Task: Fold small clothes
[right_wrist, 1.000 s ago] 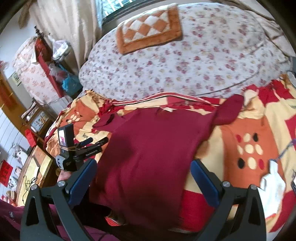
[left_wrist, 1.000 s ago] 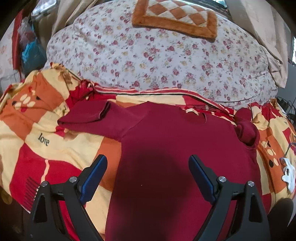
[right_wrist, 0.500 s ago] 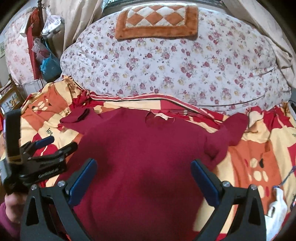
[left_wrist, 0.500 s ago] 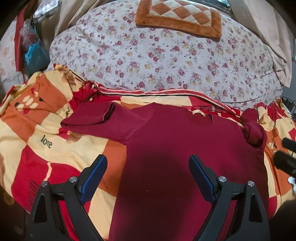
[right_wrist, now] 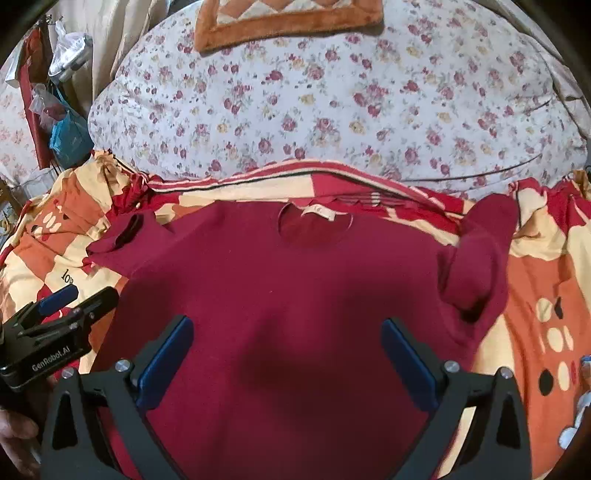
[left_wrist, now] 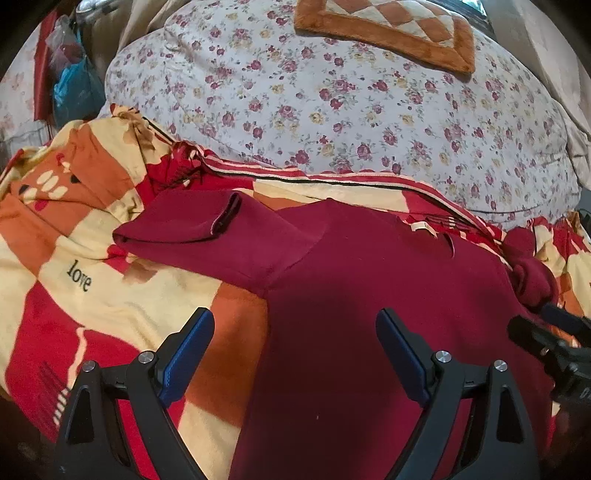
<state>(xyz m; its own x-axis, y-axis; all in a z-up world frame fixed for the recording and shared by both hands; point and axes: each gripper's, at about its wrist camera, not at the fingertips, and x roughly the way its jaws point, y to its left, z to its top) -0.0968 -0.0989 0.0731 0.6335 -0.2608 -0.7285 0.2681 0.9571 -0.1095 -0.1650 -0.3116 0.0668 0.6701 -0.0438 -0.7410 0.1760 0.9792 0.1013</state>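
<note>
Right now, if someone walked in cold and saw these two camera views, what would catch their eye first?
First, the dark red shirt spread flat with its neck hole facing away, lying on a loud red, orange and cream blanket. Both open grippers hover over it, the left gripper near its left edge, the right gripper above its middle. Behind rises a big floral quilt topped by an orange checkered mat.

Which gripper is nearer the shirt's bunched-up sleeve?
Right. The right gripper hovers over the dark red knit shirt, beside the bunched sleeve; the left gripper is at the opposite edge.
</note>
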